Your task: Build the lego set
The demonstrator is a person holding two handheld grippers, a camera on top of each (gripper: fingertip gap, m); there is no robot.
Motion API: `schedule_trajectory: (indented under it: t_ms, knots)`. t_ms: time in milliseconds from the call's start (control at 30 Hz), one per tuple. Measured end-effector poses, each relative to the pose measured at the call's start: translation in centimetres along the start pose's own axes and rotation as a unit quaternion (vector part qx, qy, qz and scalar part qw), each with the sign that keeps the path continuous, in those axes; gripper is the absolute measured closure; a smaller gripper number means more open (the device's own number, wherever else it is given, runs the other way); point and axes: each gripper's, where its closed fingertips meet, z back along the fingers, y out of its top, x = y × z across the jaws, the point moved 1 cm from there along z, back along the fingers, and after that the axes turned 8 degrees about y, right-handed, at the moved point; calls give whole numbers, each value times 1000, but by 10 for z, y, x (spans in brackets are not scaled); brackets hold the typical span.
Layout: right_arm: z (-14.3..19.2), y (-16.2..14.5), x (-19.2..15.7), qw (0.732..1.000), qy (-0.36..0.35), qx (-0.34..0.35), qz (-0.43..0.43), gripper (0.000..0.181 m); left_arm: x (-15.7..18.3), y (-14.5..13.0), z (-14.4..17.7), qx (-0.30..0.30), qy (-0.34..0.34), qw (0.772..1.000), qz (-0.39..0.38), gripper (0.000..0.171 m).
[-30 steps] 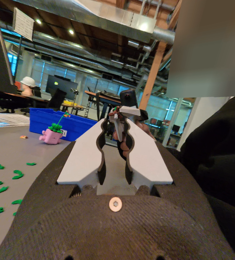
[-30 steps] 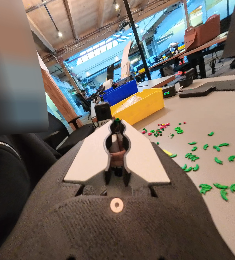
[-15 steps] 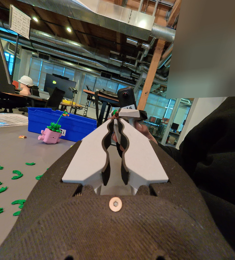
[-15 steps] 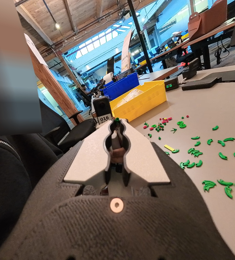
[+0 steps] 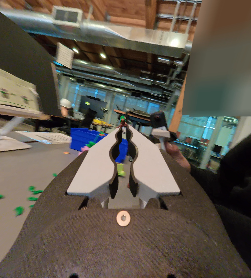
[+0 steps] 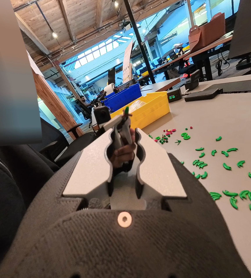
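Left tool pinched nearly closed at its tips on a small brown-and-green lego stem piece, held in the air at 12 o'clock. Right tool spread open, holding nothing; the other tool shows through its gap. Green leaf pieces scattered on the grey desk at 3 o'clock; yellow bin at 1 o'clock.

Our left gripper raised off table, tips pinched shut, small piece nipped at very tip. Our right gripper level beside it, jaws parted, empty. Our hand wraps left handle.
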Motion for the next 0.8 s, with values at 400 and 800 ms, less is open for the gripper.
schedule_trajectory:
  t_ms: [400, 800]
  knots:
    - [-81, -62, 59, 967, -54, -244, 45, 158, -86, 85, 96, 123, 233, 961, -88, 170]
    - [-209, -111, 194, 890, -77, -441, 88, 162, -96, 88, 105, 109, 247, 958, -93, 170]
